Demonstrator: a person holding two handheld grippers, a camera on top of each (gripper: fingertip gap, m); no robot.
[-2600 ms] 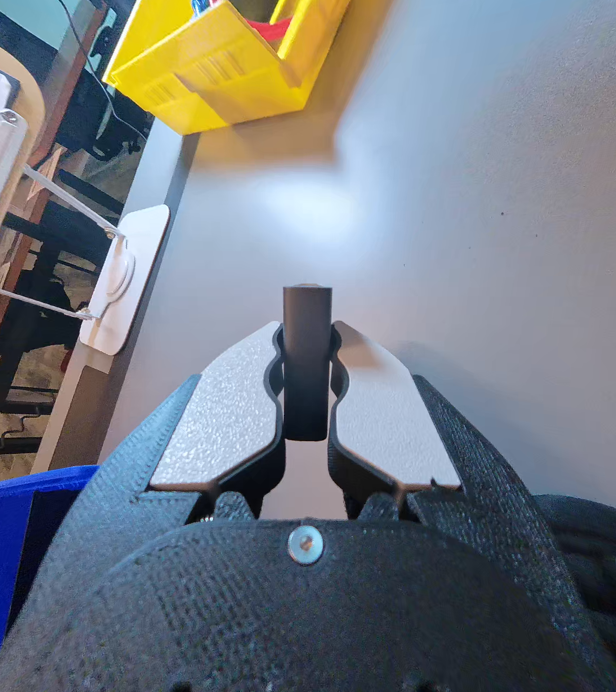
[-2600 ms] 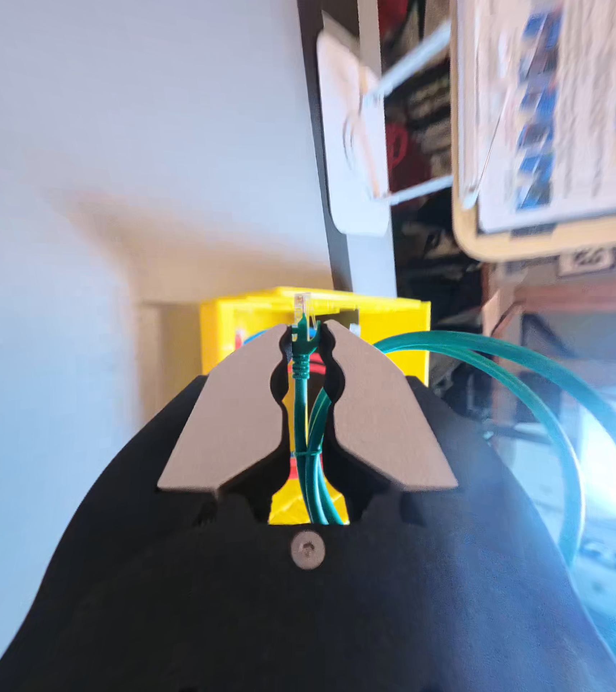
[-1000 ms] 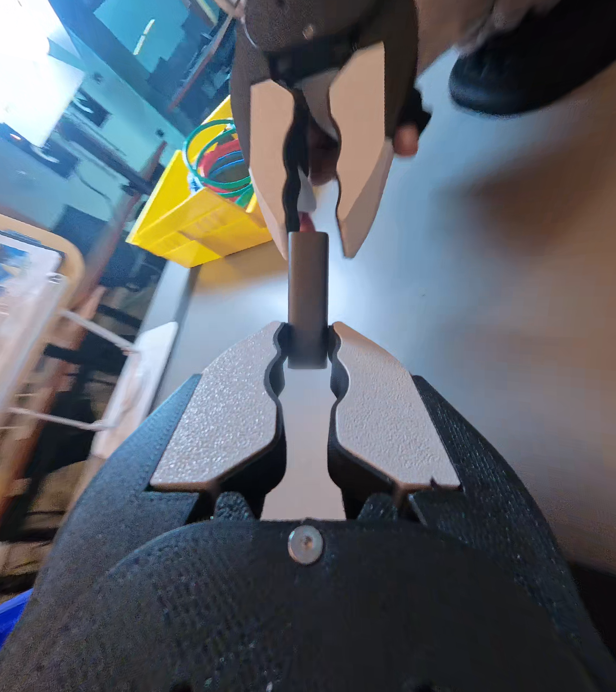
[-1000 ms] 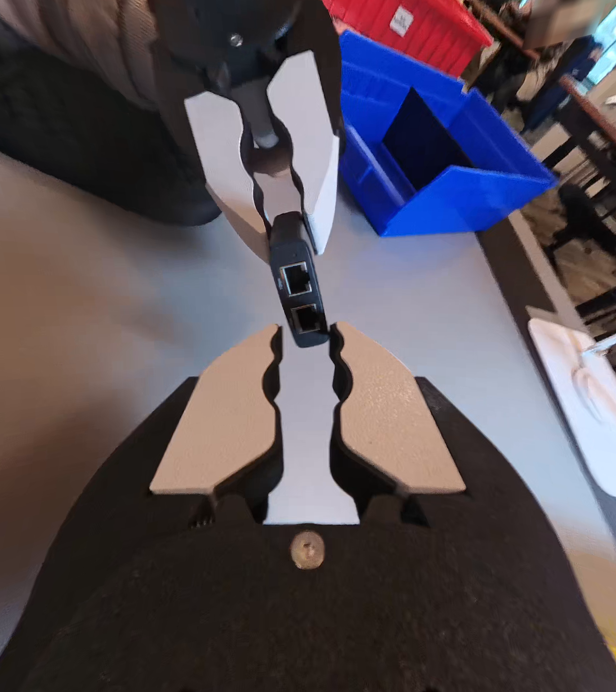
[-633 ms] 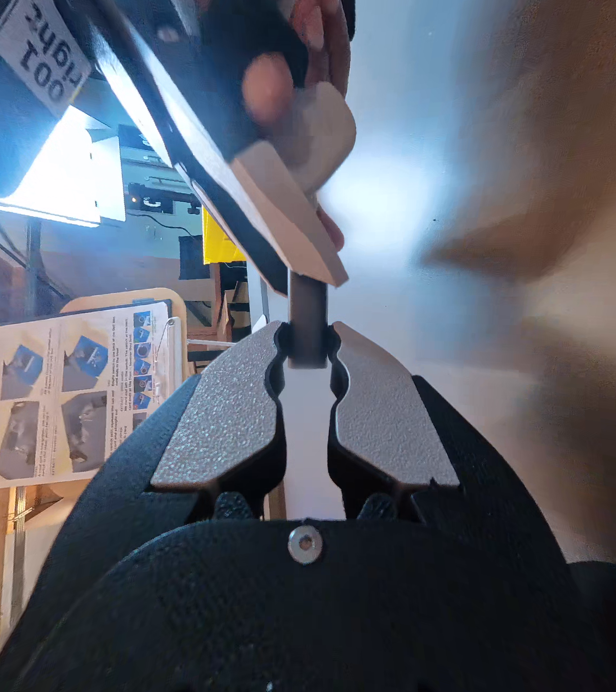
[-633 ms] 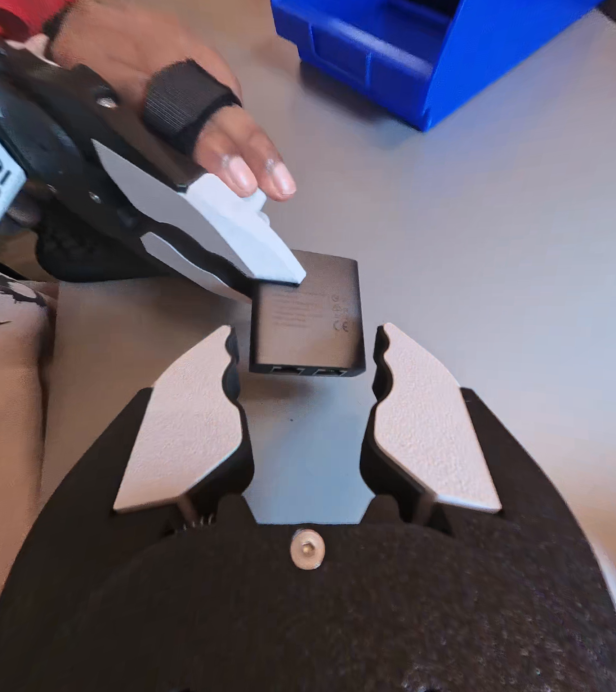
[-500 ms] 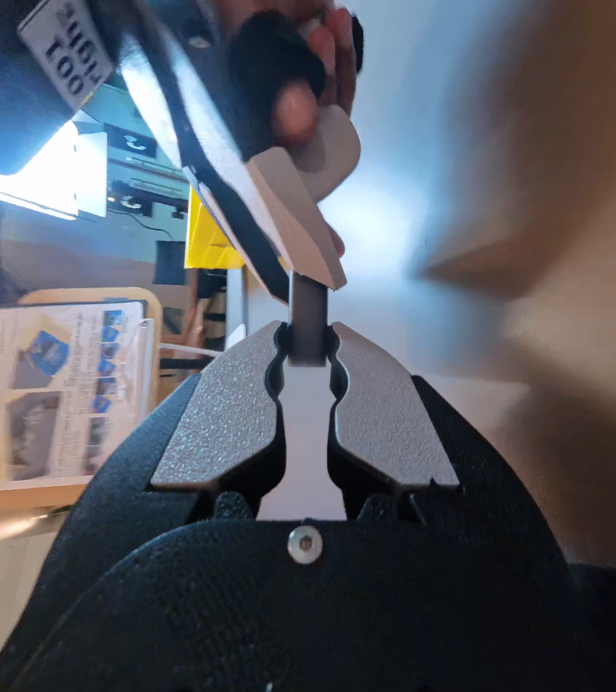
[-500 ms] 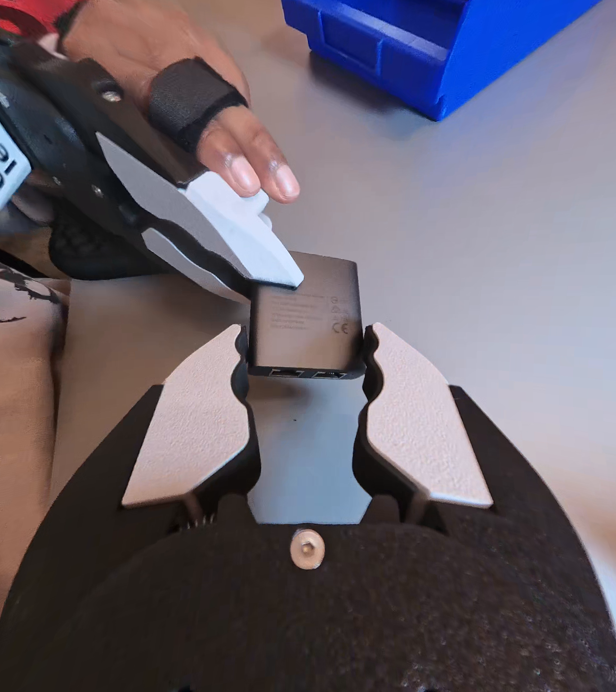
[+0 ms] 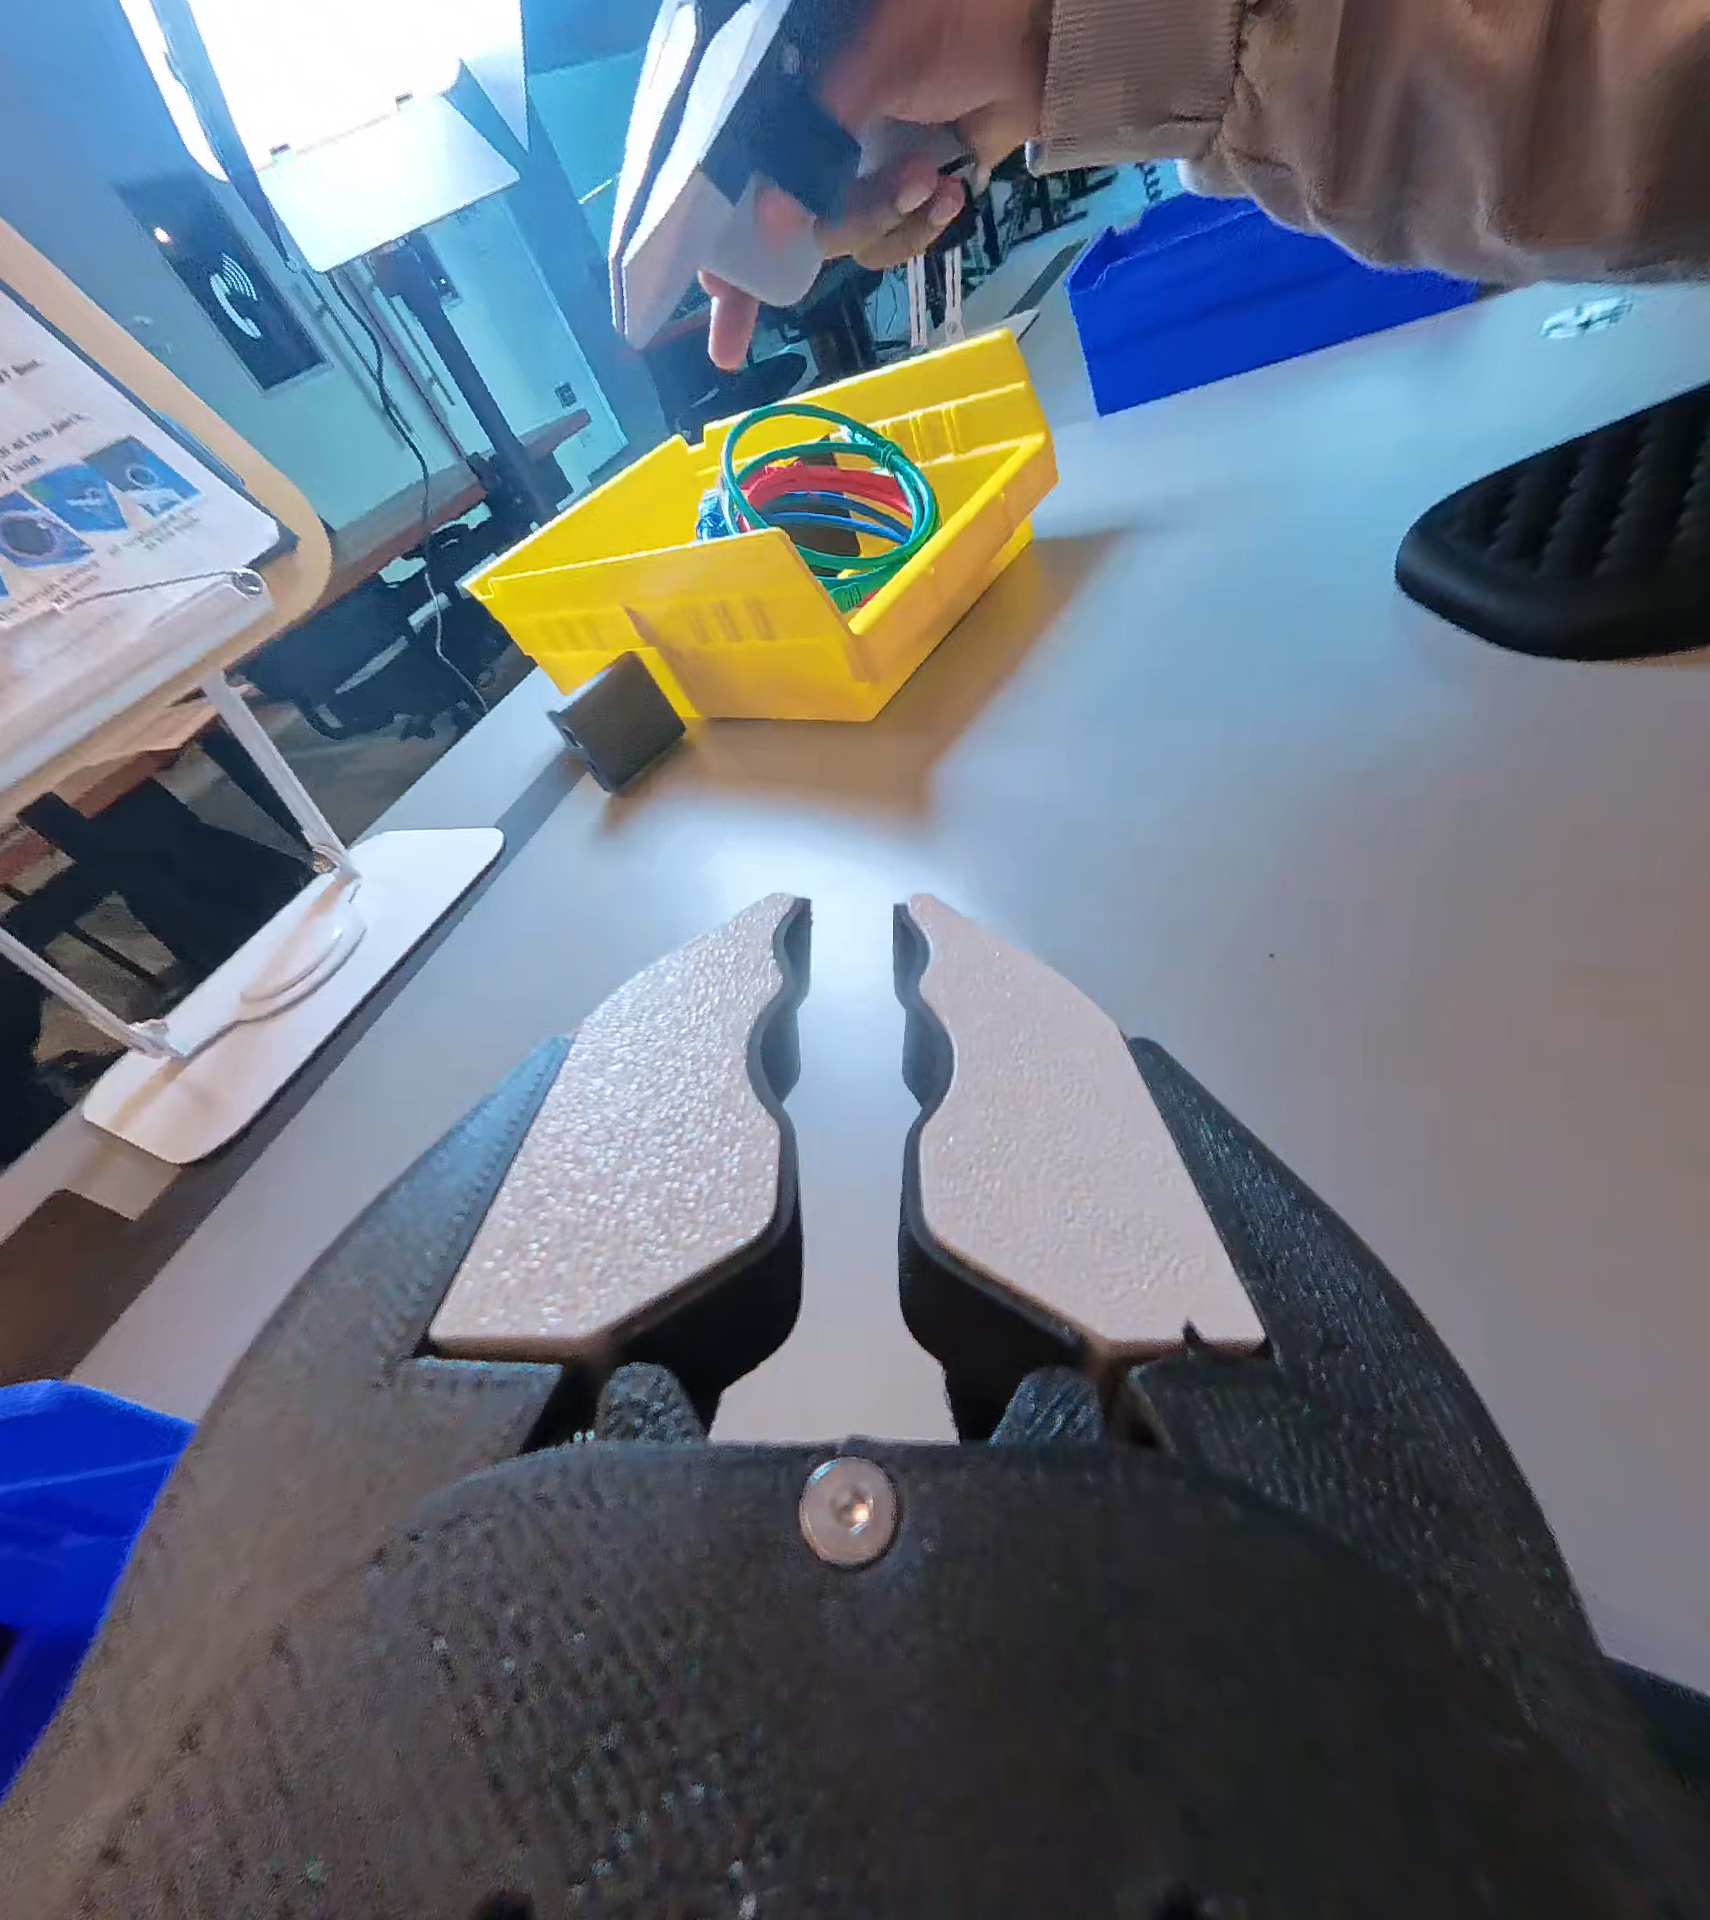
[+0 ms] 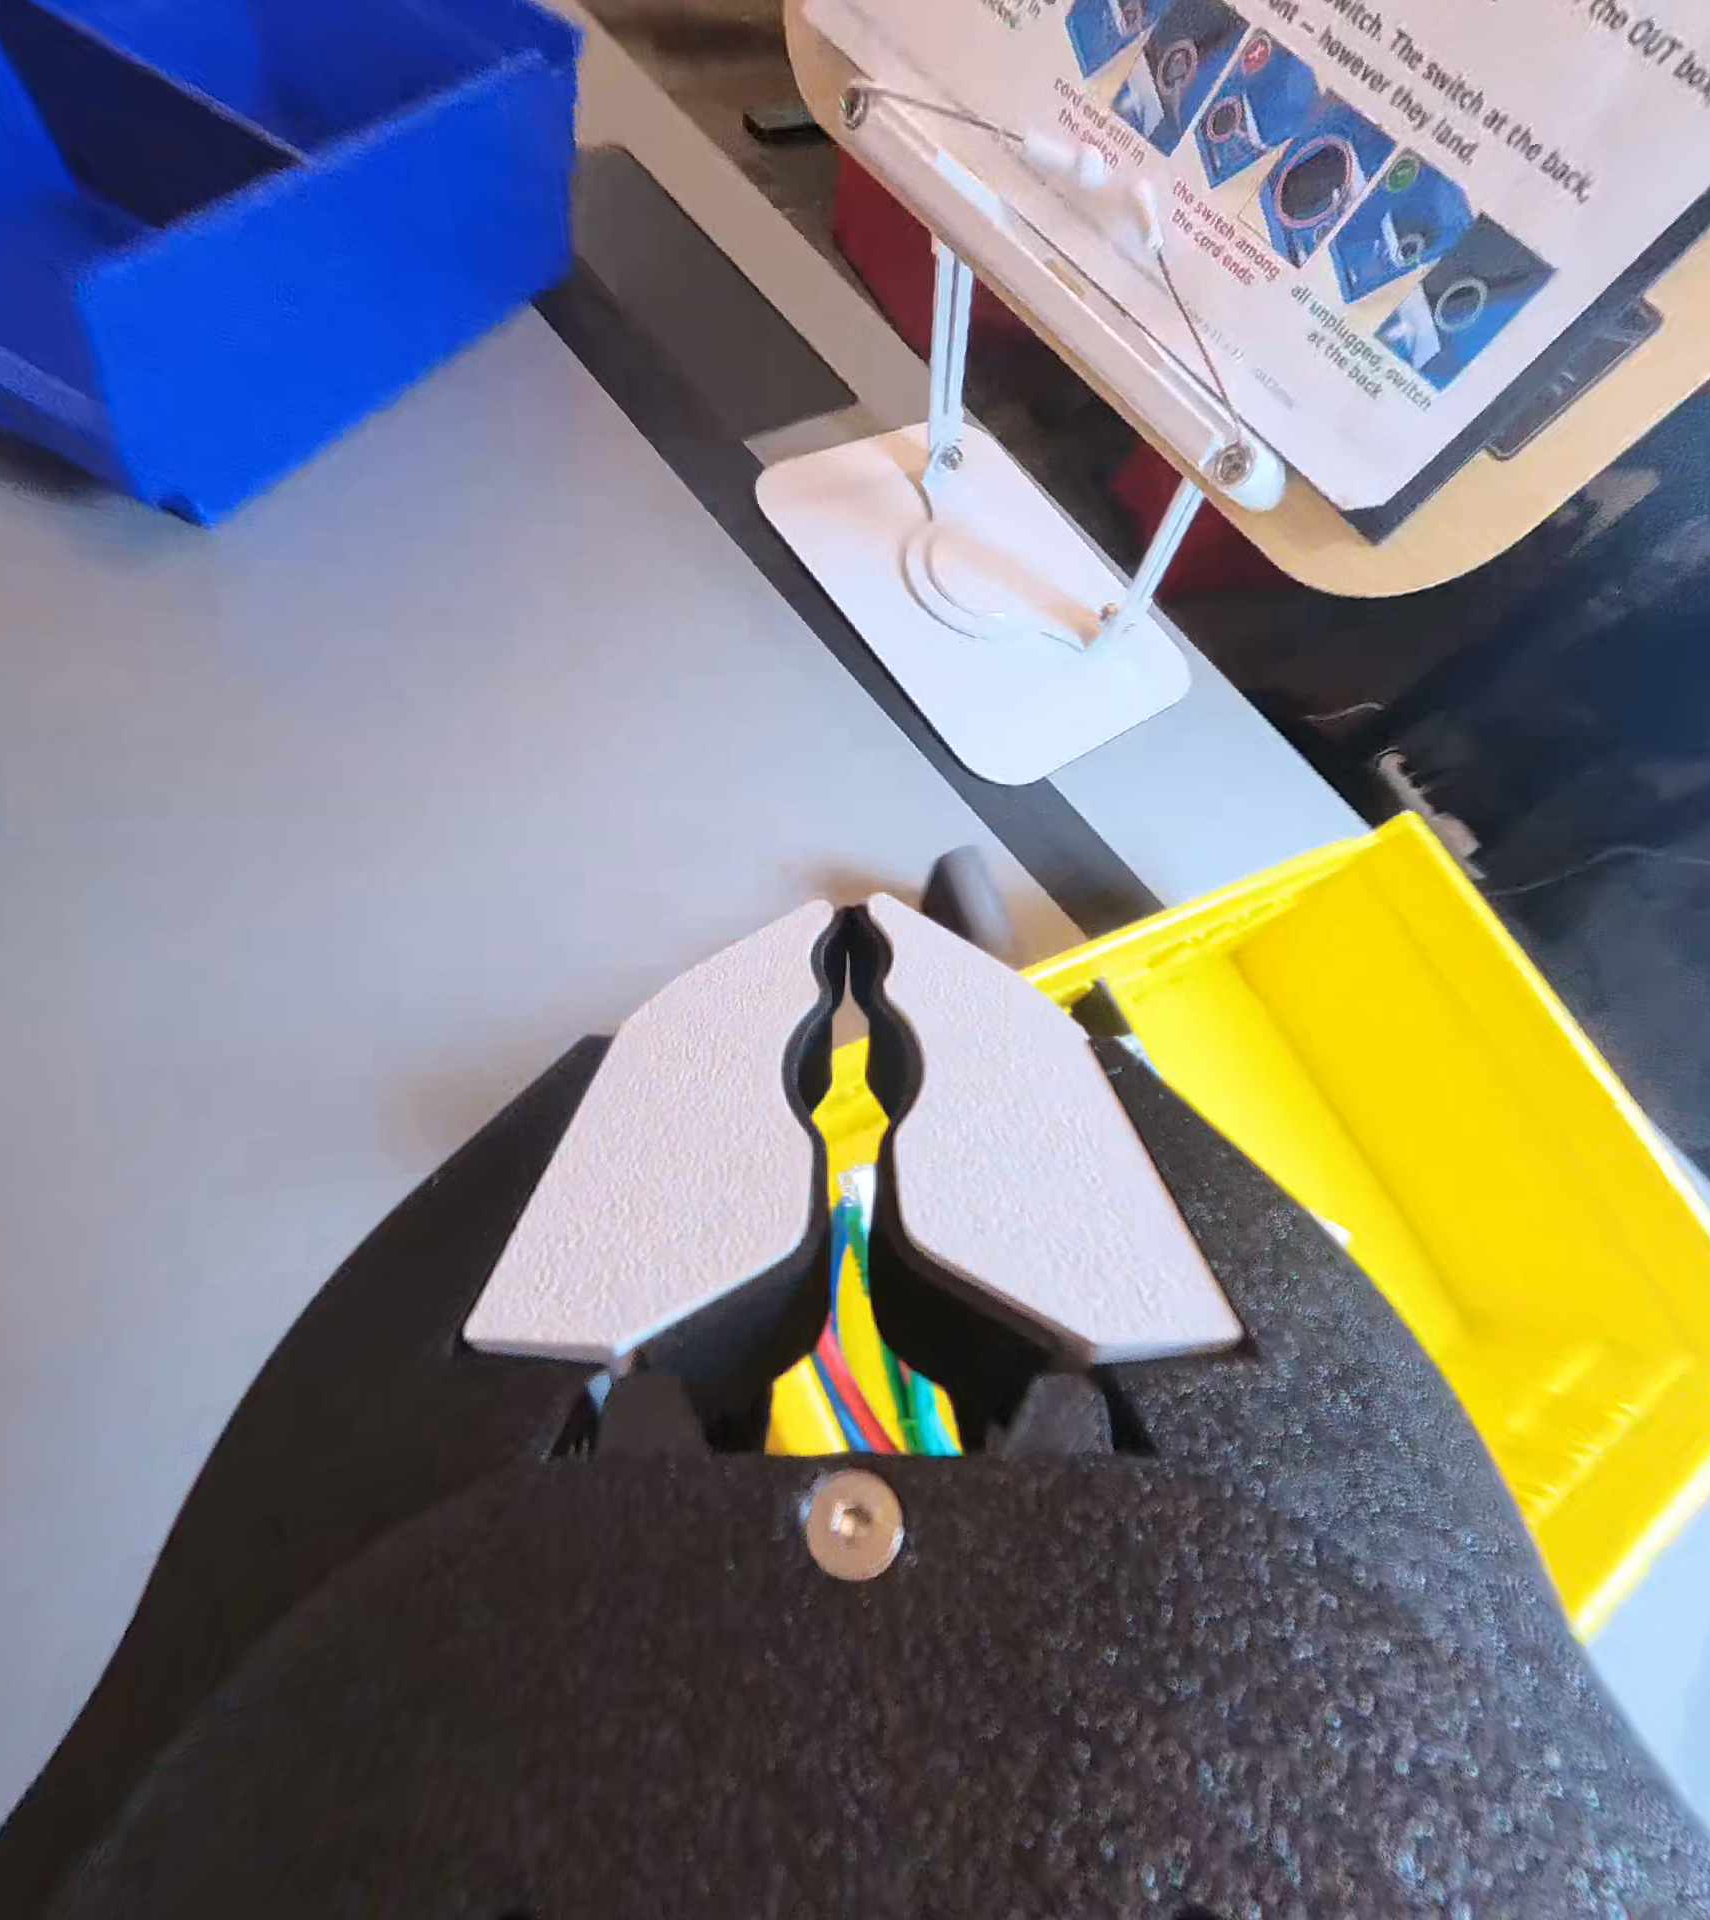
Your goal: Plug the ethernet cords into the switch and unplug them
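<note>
I see a grey desk (image 9: 1246, 883). On it rest a yellow bin (image 9: 757, 623), the black switch (image 9: 617, 719) just beside it, blue bins (image 10: 238, 260) and a white stand base (image 10: 976, 634).

Left wrist view: bare grey table (image 9: 1298, 883) runs ahead of my left gripper (image 9: 851, 914), fingers apart with nothing between. At upper centre the yellow bin (image 9: 726, 634) of coiled cords (image 9: 830, 499) blocks the way, the small black switch (image 9: 617, 717) just beside its near corner. A white stand base (image 9: 311, 966) occupies the left edge; a black pad (image 9: 1620, 520) lies at right.

Right wrist view: my right gripper (image 10: 856, 920), tips together, hangs over the bin's left wall; open table lies at left, with a blue bin (image 10: 238, 281) at upper left.
</note>
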